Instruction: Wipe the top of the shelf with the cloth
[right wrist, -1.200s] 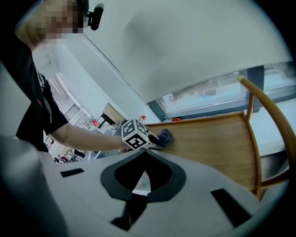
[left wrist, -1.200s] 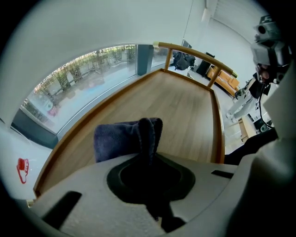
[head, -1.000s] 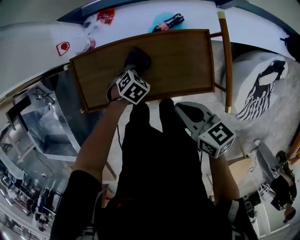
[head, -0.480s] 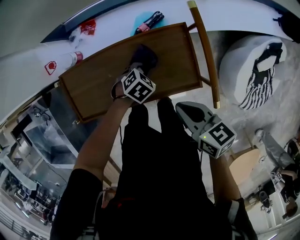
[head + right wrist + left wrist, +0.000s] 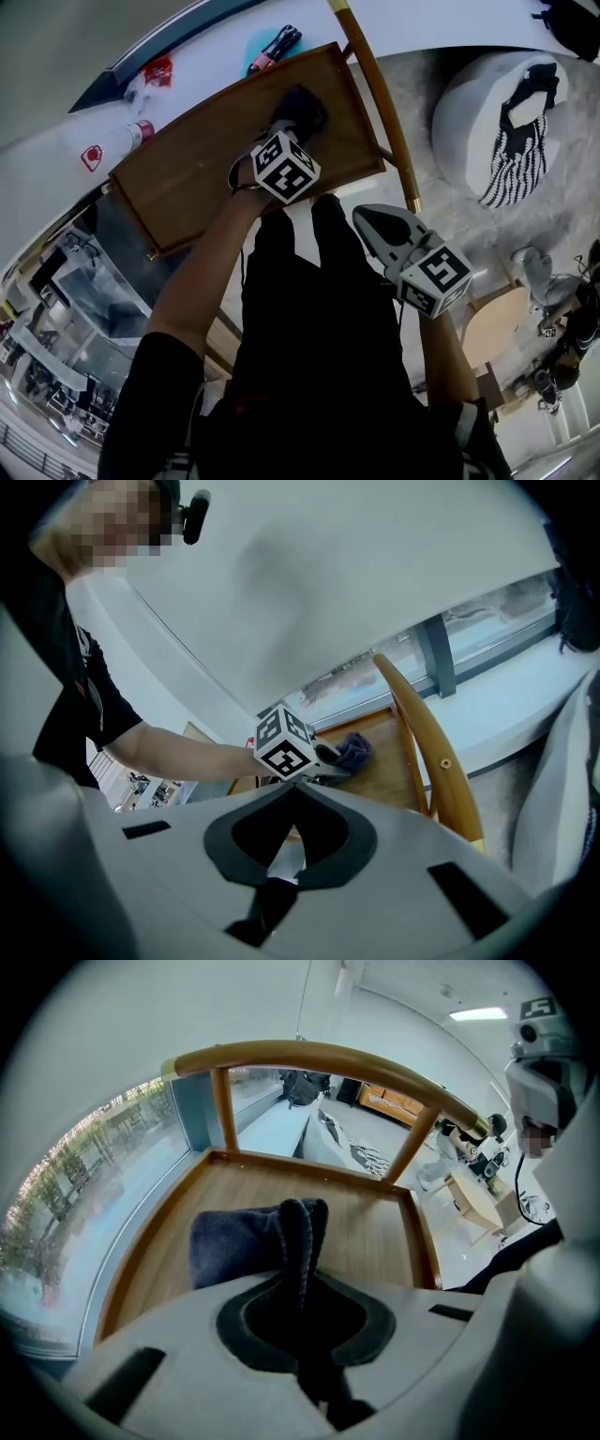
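Note:
The wooden shelf top (image 5: 192,178) lies ahead of me with a raised rim. A dark blue cloth (image 5: 300,105) rests on it toward the right end, and my left gripper (image 5: 284,128) is shut on a fold of it. In the left gripper view the cloth (image 5: 239,1243) bunches up between the left gripper's (image 5: 302,1258) jaws over the wood (image 5: 370,1232). My right gripper (image 5: 366,217) hangs shut and empty over my dark trousers, off the shelf. The right gripper (image 5: 292,797) view shows the cloth (image 5: 355,750) from the side.
A curved wooden rail (image 5: 377,89) runs past the shelf's right end. A white ledge (image 5: 202,42) behind holds a bottle (image 5: 117,142), a red packet and a blue item. A white pouffe with a striped bag (image 5: 511,122) stands to the right. Glass panels (image 5: 94,281) lie lower left.
My left gripper has slid the cloth to the right along the shelf top. The right gripper has stayed about where it was. The head view has swung.

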The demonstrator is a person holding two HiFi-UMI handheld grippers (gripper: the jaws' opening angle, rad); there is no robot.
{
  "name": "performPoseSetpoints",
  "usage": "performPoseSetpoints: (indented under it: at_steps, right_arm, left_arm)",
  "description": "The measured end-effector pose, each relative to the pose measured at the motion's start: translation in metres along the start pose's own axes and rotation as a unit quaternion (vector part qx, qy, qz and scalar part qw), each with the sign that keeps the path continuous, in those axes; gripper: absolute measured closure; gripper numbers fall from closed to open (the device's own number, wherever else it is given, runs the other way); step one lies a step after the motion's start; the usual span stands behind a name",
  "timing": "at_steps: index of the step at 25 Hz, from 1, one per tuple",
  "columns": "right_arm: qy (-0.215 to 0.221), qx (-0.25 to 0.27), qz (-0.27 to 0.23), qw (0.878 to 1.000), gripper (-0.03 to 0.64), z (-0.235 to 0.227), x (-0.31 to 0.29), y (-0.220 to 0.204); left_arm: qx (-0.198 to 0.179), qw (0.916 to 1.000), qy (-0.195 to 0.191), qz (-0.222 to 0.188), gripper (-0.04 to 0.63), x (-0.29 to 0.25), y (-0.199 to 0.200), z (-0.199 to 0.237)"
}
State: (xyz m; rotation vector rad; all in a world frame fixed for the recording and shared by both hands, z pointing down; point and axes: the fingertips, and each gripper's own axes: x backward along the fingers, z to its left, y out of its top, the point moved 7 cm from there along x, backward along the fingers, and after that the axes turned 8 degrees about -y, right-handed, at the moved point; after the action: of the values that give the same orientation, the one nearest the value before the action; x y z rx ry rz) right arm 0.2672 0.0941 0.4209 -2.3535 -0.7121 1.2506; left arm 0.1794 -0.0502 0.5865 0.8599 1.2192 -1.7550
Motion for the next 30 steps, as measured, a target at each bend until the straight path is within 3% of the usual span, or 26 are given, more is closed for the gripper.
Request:
performPoseSetpoints:
  at_steps: [12, 19, 25, 30]
  right_arm:
    - [-0.010, -0.012, -0.008, 1.000, 0.612, -0.020, 0.014, -0.003]
    - [-0.001, 0.004, -0.007, 1.000, 0.612, -0.010, 0.008, 0.005]
    - [0.020, 0.030, 0.000, 0.999, 0.612, 0.019, -0.010, 0.016]
    - [0.049, 0.063, 0.011, 0.997, 0.612, 0.058, -0.037, 0.024]
  left_arm:
    - [-0.032, 0.9993, -0.018, -0.010, 0.557, -0.019, 0.040, -0.013]
    - [-0.021, 0.9981, -0.014, -0.056, 0.557, 0.008, 0.042, -0.019]
    - [0.020, 0.9939, 0.009, -0.108, 0.557, 0.068, 0.016, -0.009]
    - [0.052, 0.9892, 0.044, -0.130, 0.558, 0.127, -0.042, -0.002]
